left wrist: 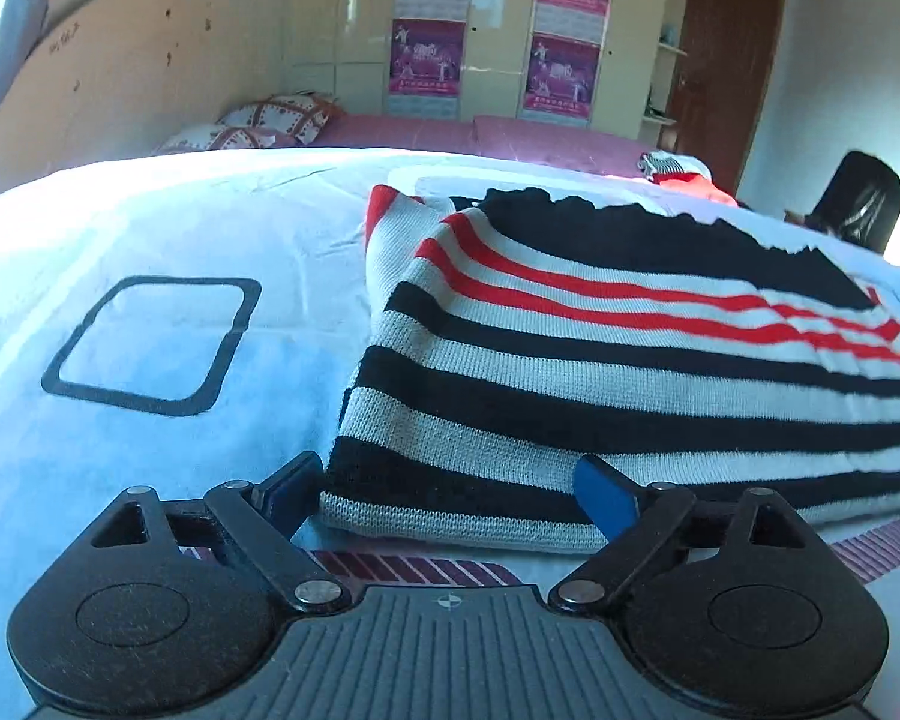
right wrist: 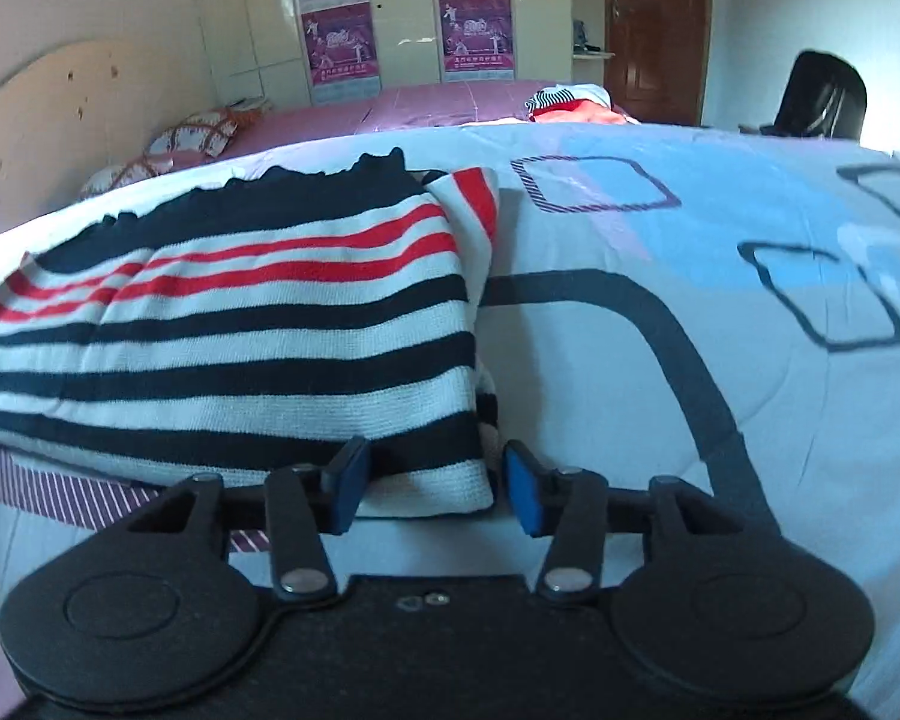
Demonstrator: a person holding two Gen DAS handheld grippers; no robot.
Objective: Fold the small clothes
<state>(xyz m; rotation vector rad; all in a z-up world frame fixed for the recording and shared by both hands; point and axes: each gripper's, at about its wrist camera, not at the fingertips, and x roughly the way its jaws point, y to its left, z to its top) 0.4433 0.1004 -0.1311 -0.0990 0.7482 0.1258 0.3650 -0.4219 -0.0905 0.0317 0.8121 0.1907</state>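
A folded knit sweater (left wrist: 600,360) with black, white and red stripes lies on the pale blue bed sheet (left wrist: 150,228). My left gripper (left wrist: 450,498) is open, its blue pads on either side of the sweater's near left corner. In the right wrist view the same sweater (right wrist: 240,330) lies at left. My right gripper (right wrist: 435,489) is open, its blue pads on either side of the sweater's near right corner. Neither gripper has closed on the cloth.
The sheet (right wrist: 690,300) has dark square outlines printed on it. A striped purple edge (right wrist: 60,492) shows under the sweater. More clothes (right wrist: 570,105) lie on the pink bed behind. Pillows (left wrist: 270,120), a wardrobe and a black chair (left wrist: 858,204) stand farther back.
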